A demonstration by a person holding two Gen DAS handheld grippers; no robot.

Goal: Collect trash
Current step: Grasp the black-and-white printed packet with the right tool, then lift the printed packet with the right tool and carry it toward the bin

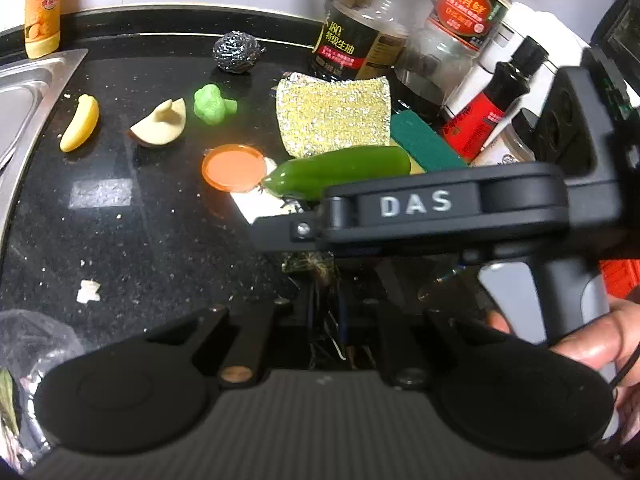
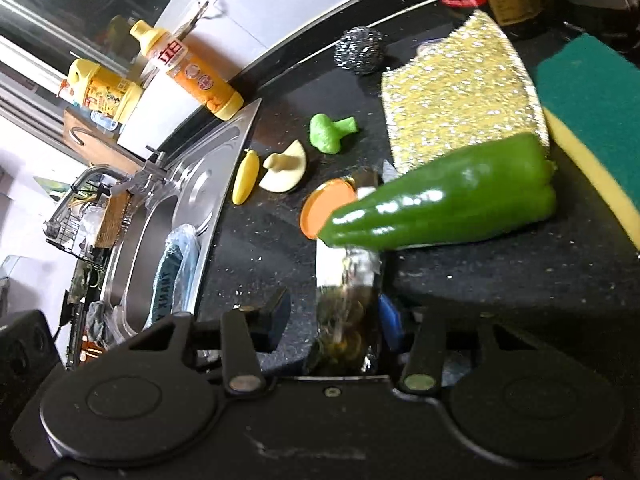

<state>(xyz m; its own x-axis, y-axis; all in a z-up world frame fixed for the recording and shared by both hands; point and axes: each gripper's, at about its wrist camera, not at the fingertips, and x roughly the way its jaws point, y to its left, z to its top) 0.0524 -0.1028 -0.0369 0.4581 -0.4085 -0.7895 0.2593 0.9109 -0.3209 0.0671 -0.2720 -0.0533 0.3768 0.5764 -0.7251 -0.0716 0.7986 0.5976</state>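
1. your left gripper (image 1: 332, 314) is closed right down. a crumpled shiny wrapper (image 1: 306, 266), the 1 piece of trash you're on, looks pinched at its tips, w/ thin bits of it running back between the fingers.
2. your right gripper (image 2: 340, 312) is abt a third open. the same wrapper sits between its jaws, but there's a gap on the left finger's side, so no grip yet.
3. the wrapper is on the black counter (image 1: 132, 240), near edge, just in front of the green pepper (image 1: 344, 170) and partly on 1 white paper scrap (image 1: 256, 204).
4. your right hand (image 1: 600, 344) shows in the left wrist view, on the right tool's handle.
5. toy food, 3 pcs, in a row left of the pepper: 1 banana (image 1: 80, 128), 1 apple slice (image 1: 160, 124), 1 broccoli (image 1: 212, 104). all apart from each other.
6. 1 orange lid (image 1: 234, 168), flat, touching the pepper's tip.
7. cleaning stuff, 3 pcs: 1 steel wool ball (image 1: 236, 52) at the back, 1 gold glitter cloth (image 1: 334, 116) behind the pepper, 1 green/yellow sponge (image 1: 424, 140) just beside it.
8. bottles: 3 labelled ones clustered back right (image 1: 468, 12), maybe more, can't tell. 2 yellow-orange ones by the sink (image 2: 192, 76).
9. 1 steel sink (image 2: 160, 216) on the left, w/ a bagged item in it.
10. 1 clear plastic bag (image 1: 32, 344) at the near-left corner.
11. loose crumbs on the counter, incl 1 bigger white bit (image 1: 88, 291).
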